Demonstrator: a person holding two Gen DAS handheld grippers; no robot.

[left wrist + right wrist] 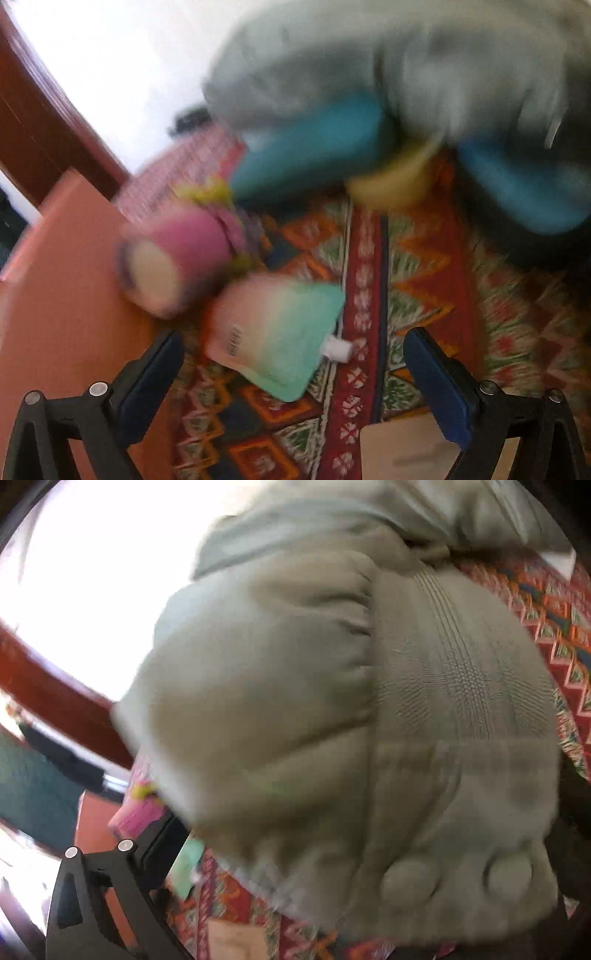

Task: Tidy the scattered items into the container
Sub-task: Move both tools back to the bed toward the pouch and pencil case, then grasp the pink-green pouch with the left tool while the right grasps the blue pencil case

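Gaping left tongs over pouch

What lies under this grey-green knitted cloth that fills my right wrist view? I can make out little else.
Observer: The left wrist view shows a pastel spout pouch with a white cap, lying flat on the patterned rug.
Operator: Is anything holding it?
Observer: No. The left gripper hangs open over it, jaws wide, grasping nothing.
Operator: Anything else nearby?
Observer: A blurred pink plush toy sits beside the pouch, at the edge of an orange cardboard surface.
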